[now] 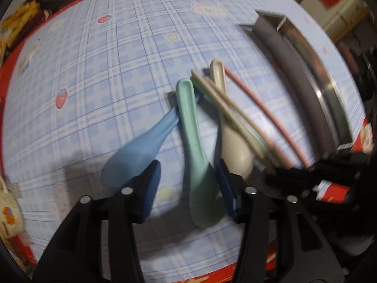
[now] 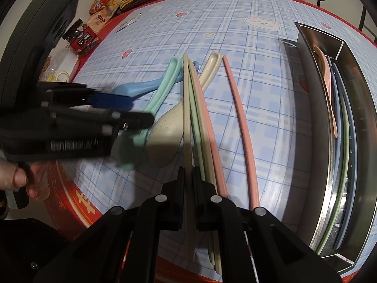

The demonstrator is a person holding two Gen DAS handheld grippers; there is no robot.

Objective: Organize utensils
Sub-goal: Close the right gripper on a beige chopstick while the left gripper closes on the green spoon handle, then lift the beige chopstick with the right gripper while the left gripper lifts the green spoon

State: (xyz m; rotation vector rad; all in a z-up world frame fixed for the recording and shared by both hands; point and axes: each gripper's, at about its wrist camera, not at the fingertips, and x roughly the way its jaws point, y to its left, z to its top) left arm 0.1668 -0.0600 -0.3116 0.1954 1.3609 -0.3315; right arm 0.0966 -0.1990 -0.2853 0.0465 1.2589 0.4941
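Note:
Spoons and chopsticks lie heaped on the blue plaid tablecloth (image 1: pixel 94 75). My left gripper (image 1: pixel 188 188) is open, its blue pads on either side of the green spoon's (image 1: pixel 195 155) bowl, just above it. A blue spoon (image 1: pixel 139 151) lies to its left, a beige spoon (image 1: pixel 233 146) to its right. My right gripper (image 2: pixel 188 202) is shut on a beige chopstick (image 2: pixel 187 122). Beside that chopstick lie a green chopstick (image 2: pixel 195 127), another beige one (image 2: pixel 205 132) and two pink ones (image 2: pixel 240 122). The left gripper (image 2: pixel 113 108) shows over the spoons in the right wrist view.
A steel utensil tray (image 2: pixel 362 122) stands at the right, holding a pink spoon (image 2: pixel 327 80) and several chopsticks. It also shows in the left wrist view (image 1: pixel 325 89). Snack bags (image 2: pixel 110 2) and a jar (image 2: pixel 82 37) sit beyond the table's far left edge.

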